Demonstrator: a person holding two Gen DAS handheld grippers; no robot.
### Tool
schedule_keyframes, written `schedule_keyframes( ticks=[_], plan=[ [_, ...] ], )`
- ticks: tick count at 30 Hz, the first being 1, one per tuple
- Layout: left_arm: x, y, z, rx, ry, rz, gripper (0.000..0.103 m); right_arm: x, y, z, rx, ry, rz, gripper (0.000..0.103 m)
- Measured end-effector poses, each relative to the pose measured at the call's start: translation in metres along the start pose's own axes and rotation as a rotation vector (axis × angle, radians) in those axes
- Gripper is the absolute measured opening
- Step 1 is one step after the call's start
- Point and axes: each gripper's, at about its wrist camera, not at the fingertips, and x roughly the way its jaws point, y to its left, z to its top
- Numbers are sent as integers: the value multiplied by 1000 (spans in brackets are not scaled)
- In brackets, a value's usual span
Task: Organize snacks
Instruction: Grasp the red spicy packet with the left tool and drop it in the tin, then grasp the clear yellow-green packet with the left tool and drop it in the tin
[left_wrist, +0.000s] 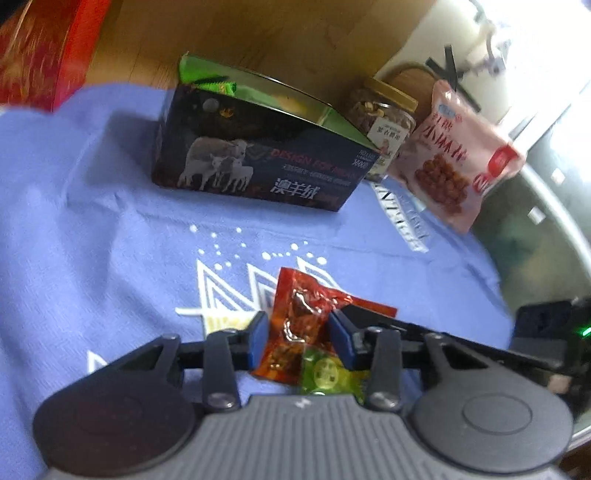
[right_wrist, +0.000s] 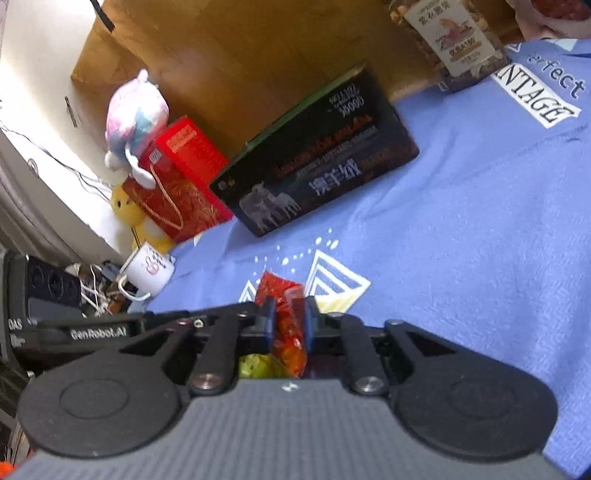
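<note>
A red snack packet (left_wrist: 295, 321) lies on the blue cloth (left_wrist: 92, 229) between the jaws of my left gripper (left_wrist: 297, 332), which stand apart on either side of it. My right gripper (right_wrist: 289, 317) is shut on the same red packet (right_wrist: 286, 321), and its black arm shows at the right of the left wrist view (left_wrist: 424, 328). A green-yellow packet (left_wrist: 328, 373) lies under the red one, close to the camera; it also shows in the right wrist view (right_wrist: 253, 365). A dark open box with sheep printed on it (left_wrist: 258, 158) stands further back on the cloth (right_wrist: 480, 240); it also shows in the right wrist view (right_wrist: 321, 162).
A nut jar (left_wrist: 384, 122) and a pink snack bag (left_wrist: 454, 158) stand right of the box. A red gift box (left_wrist: 44, 51) is at the far left. In the right wrist view a red bag (right_wrist: 177, 184), plush toys (right_wrist: 136, 114) and a white mug (right_wrist: 151, 269) sit past the cloth's left edge.
</note>
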Motion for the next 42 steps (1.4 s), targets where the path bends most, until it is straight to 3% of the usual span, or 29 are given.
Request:
schedule_keyframes(
  ticks=[5, 11, 14, 15, 16, 18, 19, 21, 23, 25, 29, 34, 38, 42],
  plan=[
    [-13, -8, 23, 11, -62, -30, 32, -2, -2, 21, 72, -48, 86, 13],
    [-24, -30, 90, 85, -204, 1, 33, 13, 32, 96, -94, -135, 85, 13],
    [-6, -33, 129, 91, -260, 69, 34, 39, 41, 133, -176, -191, 36, 13],
    [5, -33, 139, 93, -273, 113, 40, 48, 42, 141, -189, -203, -1, 19],
    [16, -33, 147, 93, -272, 177, 42, 59, 41, 148, -207, -198, -52, 33],
    [28, -33, 150, 94, -254, 264, 40, 67, 42, 153, -246, -204, -205, 44],
    [25, -30, 146, 84, -253, 251, 40, 61, 41, 150, -261, -226, -233, 44],
    [8, -25, 131, 81, -282, 179, 42, 33, 36, 134, -259, -285, -185, 44],
    [-11, -21, 107, 93, -295, 161, 42, 3, 25, 111, -205, -295, -143, 47],
    [-23, -17, 83, 98, -255, 127, 42, -20, 15, 82, -150, -257, -73, 47],
    [-33, -9, 28, 113, -107, 79, 46, -44, 14, 11, -116, -77, 4, 51],
    [-34, -5, -28, 55, 65, -11, 55, -60, 38, -51, -218, 58, -22, 52],
    [-38, -8, -47, 30, 60, -36, 55, -59, 54, -69, -338, 78, -79, 61],
    [-35, -13, -50, -16, 75, -61, 53, -51, 59, -72, -409, 67, -93, 62]
  ],
)
